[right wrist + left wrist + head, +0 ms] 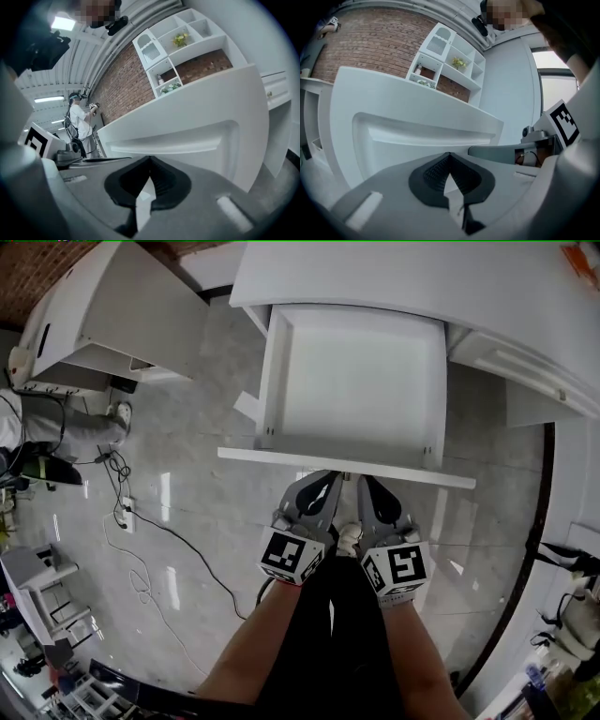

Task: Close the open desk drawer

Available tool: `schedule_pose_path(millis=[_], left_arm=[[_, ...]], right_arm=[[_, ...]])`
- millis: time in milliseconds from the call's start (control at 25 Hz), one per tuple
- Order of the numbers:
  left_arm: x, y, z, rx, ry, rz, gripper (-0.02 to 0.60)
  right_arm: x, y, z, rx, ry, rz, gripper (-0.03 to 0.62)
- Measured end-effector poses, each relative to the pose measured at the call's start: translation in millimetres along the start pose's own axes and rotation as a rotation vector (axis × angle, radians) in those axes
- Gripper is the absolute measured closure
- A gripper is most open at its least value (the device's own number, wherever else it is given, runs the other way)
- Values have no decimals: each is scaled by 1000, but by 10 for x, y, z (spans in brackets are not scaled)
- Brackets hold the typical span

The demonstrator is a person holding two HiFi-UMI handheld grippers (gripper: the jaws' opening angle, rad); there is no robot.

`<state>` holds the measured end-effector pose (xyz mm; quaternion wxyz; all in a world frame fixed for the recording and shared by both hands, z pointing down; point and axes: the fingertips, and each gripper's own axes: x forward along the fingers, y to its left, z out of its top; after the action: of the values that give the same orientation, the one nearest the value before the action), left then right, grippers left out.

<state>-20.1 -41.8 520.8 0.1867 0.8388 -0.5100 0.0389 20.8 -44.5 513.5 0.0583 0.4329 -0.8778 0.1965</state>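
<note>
The person's bare forearms [246, 657] and dark-clad legs fill the bottom of the head view, with a pale shoe [350, 538] showing between the two marker cubes; each hand holds its gripper pointed forward, side by side and nearly touching. The left gripper [330, 474] has its jaws brought together with nothing between them, and the right gripper [364, 480] is closed on nothing too; both tips sit just at the near edge of the drawer front [281, 458], though contact cannot be made out.

The drawer [272, 381] stands pulled well out from under the white tabletop [422, 277], its white box bare inside; in both gripper views the front panel with its long recessed grip rises right ahead of the closed jaws.

Left of the drawer lies glossy grey floor [187, 512]; a black cable [178, 540] trails over it from a power strip [125, 514]; beyond, toward the upper left, stands another white desk [112, 306].

Behind the tabletop a white wall shelf [450, 61] hangs on a brick wall [370, 42]; in the right gripper view a person in white [79, 119] stands far off.
</note>
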Motion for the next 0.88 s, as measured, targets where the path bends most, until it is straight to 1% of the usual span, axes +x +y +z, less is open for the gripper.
schedule_pose_path(millis=[160,400,560,720,880], left_arm=[[21,54,9,-19,-17,11,581],[134,96,43,-20,-20,-4,581],[218,196,80,-15,-25,0,581],[335,251,153,-34,-30,4,581],[473,325,203,-34,-38,2,581]], right_arm=[[49,-16,-24,-23,2,-12,592],[135,-105,-4,13,-2,-48,592],[266,-138,37,18,3,-50,592],[365,-219,90,23,11,-56,592],[493,-307,163,27,14,-59,592]])
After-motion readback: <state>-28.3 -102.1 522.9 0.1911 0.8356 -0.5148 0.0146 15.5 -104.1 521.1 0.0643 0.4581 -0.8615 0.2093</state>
